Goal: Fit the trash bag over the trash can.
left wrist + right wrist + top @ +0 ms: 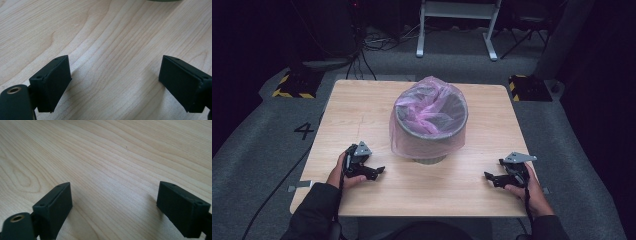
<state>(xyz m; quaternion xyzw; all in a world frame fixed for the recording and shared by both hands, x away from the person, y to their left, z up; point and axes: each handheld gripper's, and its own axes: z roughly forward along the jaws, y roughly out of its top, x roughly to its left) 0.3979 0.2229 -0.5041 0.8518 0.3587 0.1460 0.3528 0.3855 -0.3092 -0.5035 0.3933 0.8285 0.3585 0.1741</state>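
A small grey bin [431, 131] is seen standing upright at the middle of the wooden table [362, 100], dressed in a thin pink plastic liner [424, 142]; the liner is folded down over the rim and hangs loosely around the outside wall, while its middle is bunched and crumpled inside the mouth. The left gripper [374, 171] is rested on the table near the person's edge, to the left of the bin and apart from it; its jaws are spread wide with nothing between them, as is confirmed in the left gripper view, where bare wood is seen between the 2 black pads [53, 82]. The right gripper [492, 179] is set down to the right of the bin, well apart from it; its jaws too are spread wide and empty over bare wood grain, its pads [56, 207] clear of anything.

The liner is judged to be very light, soft and slippery; it will likely crumple, stretch or tear if pulled hard; a pinch on a fold of film at the overhanging skirt, one gripper on each side, is judged the surest hold. The bin itself looks stiff and light; it may well slide or tip if the film is tugged from 1 side alone; even, opposed pulls are advised.
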